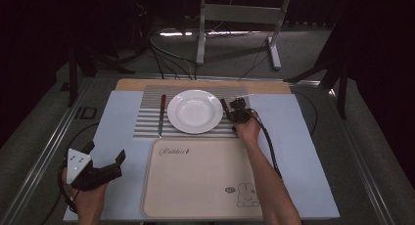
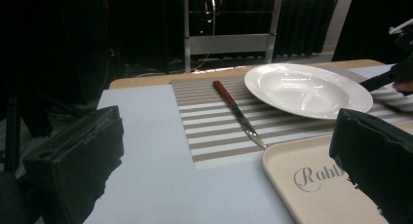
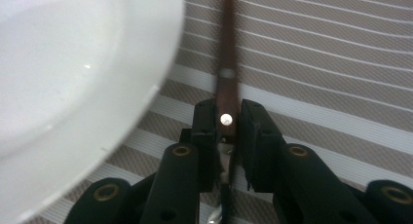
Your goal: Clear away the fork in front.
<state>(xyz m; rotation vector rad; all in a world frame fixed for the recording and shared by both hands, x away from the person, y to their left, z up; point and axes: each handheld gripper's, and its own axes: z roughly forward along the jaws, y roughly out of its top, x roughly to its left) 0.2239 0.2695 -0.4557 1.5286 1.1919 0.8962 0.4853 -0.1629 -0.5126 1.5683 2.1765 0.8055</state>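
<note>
Lying on the striped mat (image 1: 147, 118) just right of the plate (image 1: 195, 111), a brown-handled utensil (image 3: 227, 73) is sitting between the right gripper (image 3: 228, 118)'s nearly closed jaws, pinched at the handle. It is looking thin, stiff and likely slippery, so the handle seems the best hold. A knife (image 2: 237, 113) is lying left of the plate. Left gripper (image 1: 105, 167) is waiting wide open, empty, beside the tray (image 1: 200, 178).

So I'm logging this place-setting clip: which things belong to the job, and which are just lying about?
In the job:
right gripper, jaws around a brown-handled utensil
white plate
knife
striped placemat

Lying about, as far as I can judge:
left gripper, open
beige tray
metal stand
</note>
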